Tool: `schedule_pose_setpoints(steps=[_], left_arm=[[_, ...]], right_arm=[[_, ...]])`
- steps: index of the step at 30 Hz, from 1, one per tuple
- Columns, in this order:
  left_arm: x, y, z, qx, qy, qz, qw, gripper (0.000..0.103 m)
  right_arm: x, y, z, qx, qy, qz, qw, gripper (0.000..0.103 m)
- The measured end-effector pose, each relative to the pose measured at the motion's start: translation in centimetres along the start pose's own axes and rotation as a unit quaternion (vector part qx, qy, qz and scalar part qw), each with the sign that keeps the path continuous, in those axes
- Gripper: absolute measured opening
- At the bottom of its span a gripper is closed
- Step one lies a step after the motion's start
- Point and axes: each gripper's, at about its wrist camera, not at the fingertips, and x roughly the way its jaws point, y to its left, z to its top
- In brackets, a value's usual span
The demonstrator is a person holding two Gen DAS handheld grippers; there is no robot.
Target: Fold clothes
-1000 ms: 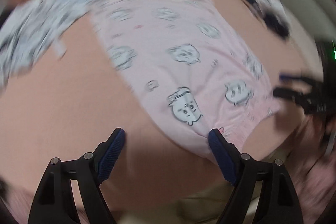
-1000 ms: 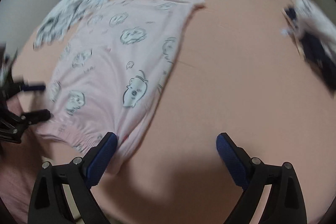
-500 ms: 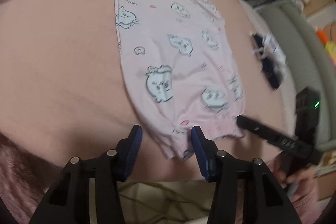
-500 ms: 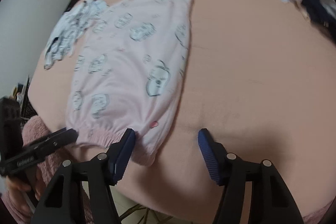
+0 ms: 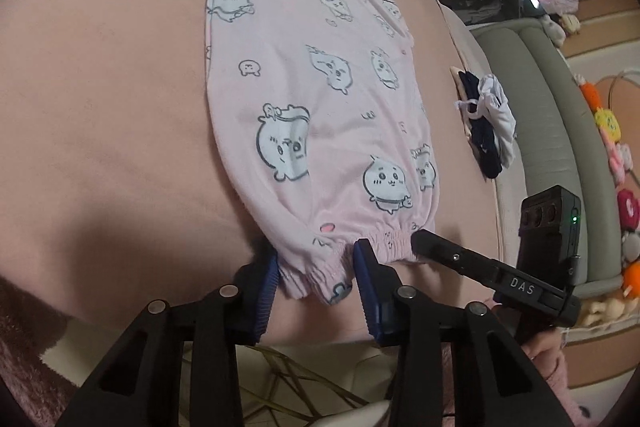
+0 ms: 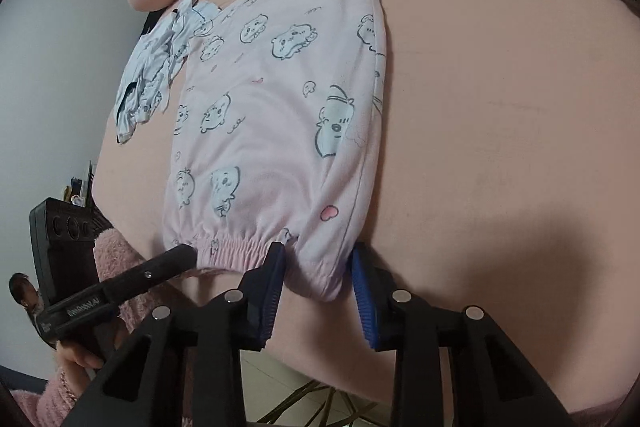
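Left wrist view: pink pyjama trousers [image 5: 320,99], printed with cartoon animal faces, laid flat on a peach-coloured bed [image 5: 100,87]; elastic waistband at the near edge; left gripper [image 5: 316,287] with blue-padded jaws partly open, straddling one end of the waistband, not yet clamped; right gripper [image 5: 416,241] at the other end, its arm lettered "DAS". Right wrist view: right gripper [image 6: 318,287] jaws likewise partly open around the waistband corner; blue-white printed garment [image 6: 156,67] beside the trousers; dark and white clothing [image 5: 488,123] near the bed's edge.
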Motion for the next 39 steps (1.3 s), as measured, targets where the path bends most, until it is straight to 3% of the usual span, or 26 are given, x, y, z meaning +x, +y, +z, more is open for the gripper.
schedule_pose_setpoints(steps=[5,6,8,11,15,18,24,32,35,39], left_arm=[[0.0,-0.4,0.4,0.009,0.003,0.014,0.9999,0.032],[-0.2,-0.6,0.5,0.011,0.004,0.016,0.9998,0.025],[-1.1,-1.3,0.5,0.022,-0.004,0.012,0.9997,0.017],[-2.9,-3.1,0.8,0.055,-0.021,0.002,0.9983,0.015],[-5.6,-4.9,2.0,0.084,-0.028,-0.008,0.9960,0.015],[-6.2,-4.4,1.9,0.074,-0.020,-0.026,0.9968,0.015],[-4.5,-1.6,-1.0,0.053,0.031,-0.004,0.9981,0.015],[-5.0,-0.8,-3.2,0.034,0.061,-0.016,0.9974,0.015],[-5.4,-0.5,-2.5,0.019,0.055,-0.030,0.9978,0.015],[-6.7,-0.7,0.3,-0.005,0.034,-0.074,0.9967,0.015]], right_arm=[[0.4,0.8,0.6,-0.007,-0.011,-0.001,1.000,0.031],[0.3,0.9,0.4,-0.012,-0.013,-0.001,1.000,0.021],[0.0,0.8,0.2,-0.006,-0.016,0.006,1.000,0.017],[-1.3,1.2,0.6,0.001,-0.017,0.022,1.000,0.014],[-4.8,3.4,1.8,-0.042,-0.042,0.042,0.997,0.013],[-6.1,4.0,1.6,-0.053,-0.042,0.042,0.997,0.013],[-4.4,3.2,-2.4,-0.024,-0.003,0.047,0.999,0.013],[-5.7,3.2,-6.1,-0.016,0.013,0.040,0.999,0.013],[-5.6,3.0,-5.2,0.000,0.013,0.046,0.999,0.013],[-6.5,3.9,-1.1,0.002,-0.005,0.057,0.998,0.013]])
